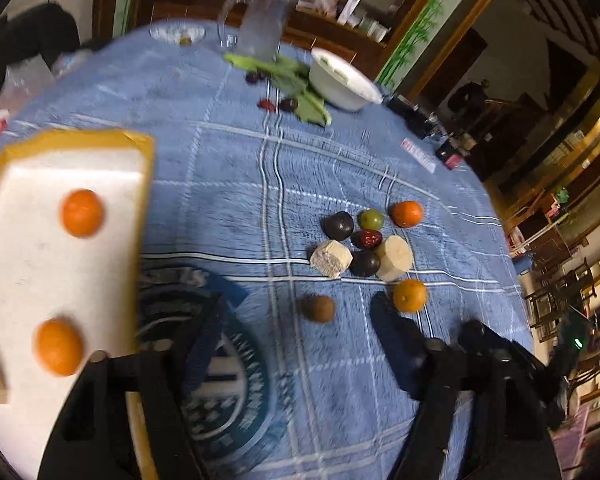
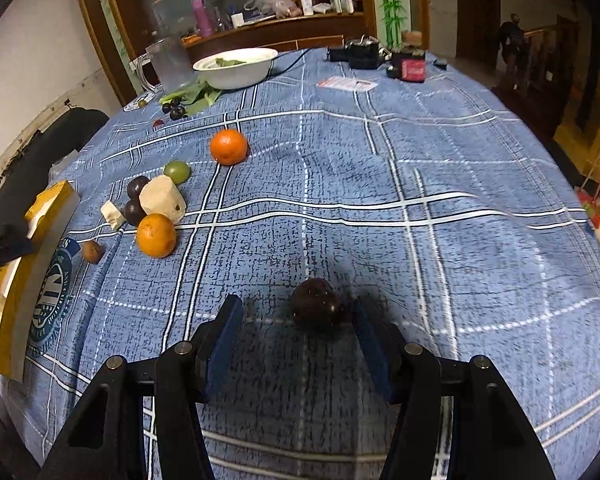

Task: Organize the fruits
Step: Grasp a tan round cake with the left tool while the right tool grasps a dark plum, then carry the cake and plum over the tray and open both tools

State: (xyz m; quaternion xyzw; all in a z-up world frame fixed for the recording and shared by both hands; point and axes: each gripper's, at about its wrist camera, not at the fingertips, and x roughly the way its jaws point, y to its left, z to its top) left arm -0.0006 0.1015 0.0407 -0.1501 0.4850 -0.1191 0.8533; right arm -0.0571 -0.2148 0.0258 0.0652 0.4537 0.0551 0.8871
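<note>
Dark plum (image 2: pixel 318 306) on blue tablecloth (image 2: pixel 420 160), between parted right tongs (image 2: pixel 298 330), nearer right pad, ungripped

The surface (image 2: pixel 420 184) is covered by a blue checked cloth with white and dark lines. Behind it a dark wooden cabinet (image 2: pixel 276 28) holds bottles, boxes and a plastic bag on its shelf, framed by panels painted with green bamboo (image 2: pixel 392 4). A pale wall (image 2: pixel 28 60) stands to the left. To the right the room is dim, with warm yellow light on wooden furniture (image 1: pixel 556 152).
</note>
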